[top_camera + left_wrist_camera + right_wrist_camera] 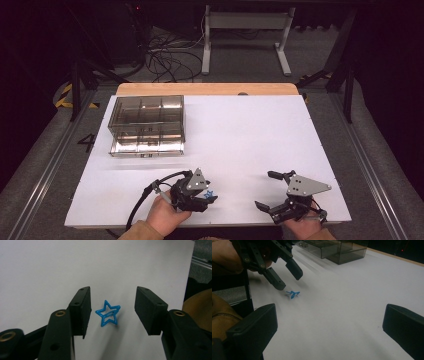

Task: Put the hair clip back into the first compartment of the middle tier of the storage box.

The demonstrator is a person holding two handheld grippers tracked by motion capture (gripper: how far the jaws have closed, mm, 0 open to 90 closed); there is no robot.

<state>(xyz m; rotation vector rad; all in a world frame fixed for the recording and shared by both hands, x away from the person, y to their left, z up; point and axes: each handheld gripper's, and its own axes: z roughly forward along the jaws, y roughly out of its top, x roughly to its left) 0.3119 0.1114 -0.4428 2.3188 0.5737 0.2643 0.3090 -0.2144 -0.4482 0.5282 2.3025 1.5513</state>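
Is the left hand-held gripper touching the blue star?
Apart. In the left gripper view, the blue star lies between the left hand-held gripper, white table showing each side.

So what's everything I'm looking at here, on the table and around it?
star clip: one, blue, on the white sheet near the front edge, between the left gripper's jaws, untouched.
compartment box: one, smoky clear, far left of the sheet.
white sheet: one, covering the table.
wooden table: one, light brown, edge showing at the far side.
white frame: one, on the floor beyond.
cables: several, black, on the floor.
left gripper: one, black, jaws apart.
right gripper: one, black, open, front right.
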